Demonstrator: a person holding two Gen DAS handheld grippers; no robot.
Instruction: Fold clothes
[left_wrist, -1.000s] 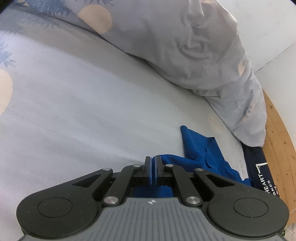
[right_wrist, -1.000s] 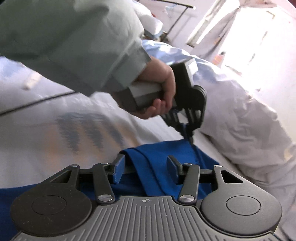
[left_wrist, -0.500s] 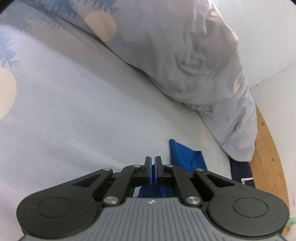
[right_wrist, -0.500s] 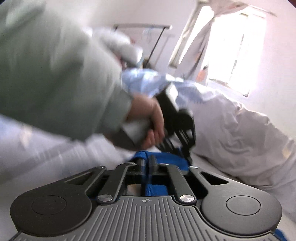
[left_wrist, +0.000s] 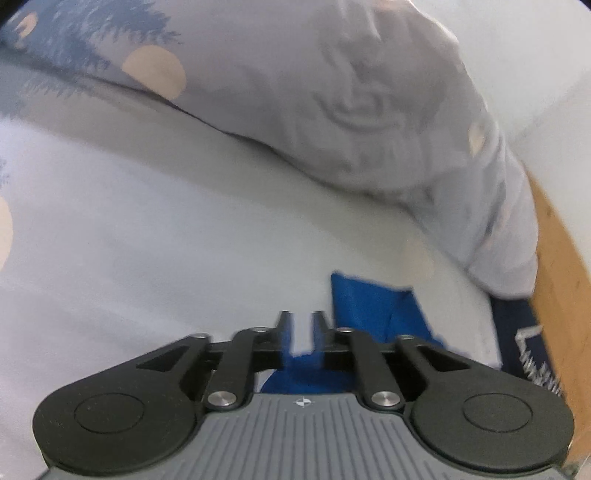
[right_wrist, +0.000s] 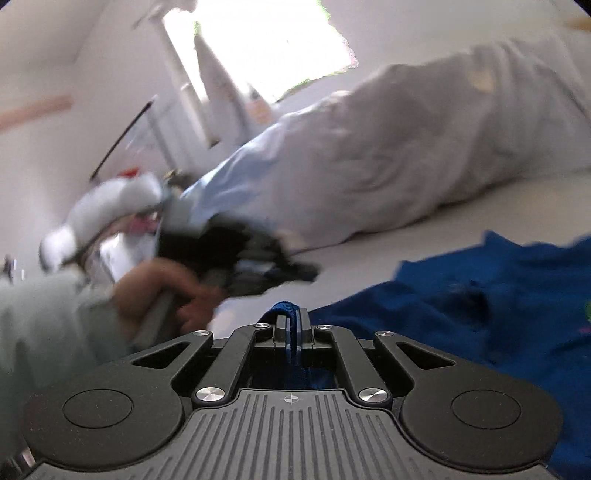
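Left wrist view: looks down over the left gripper (left_wrist: 302, 316) at a pale grey bed sheet (left_wrist: 184, 229) printed with peach dots and blue trees. Jaws parted and opening, a narrow gap between them with bare sheet showing at the tips. No cloth pressed between the pads. Lower in the gap and under the linkage, a patch of the blue garment (left_wrist: 373, 310), lying flat on the sheet just right of the fingertips, one corner pointing away toward a rumpled grey duvet (left_wrist: 351, 110). Beyond the duvet's right end, a strip of wooden bed frame (left_wrist: 561, 266) and a dark navy cloth with white print (left_wrist: 524, 343) tucked at the mattress edge.

Right wrist view: tilted and motion-blurred. Right gripper (right_wrist: 293, 325) clamped tight on a folded edge of the same blue garment (right_wrist: 480, 295), a small loop of cloth poking up between the closed pads. Rest of the garment spread to the right across the sheet, wrinkled. At left, a hand (right_wrist: 162, 291) in a pale green sleeve (right_wrist: 44, 325) wrapped around the handle of the left gripper (right_wrist: 295, 271), blurred, tips just above the sheet and close to the garment's near edge. Behind, the white duvet heaped along the bed, and a bright window (right_wrist: 258, 40) in the far wall.
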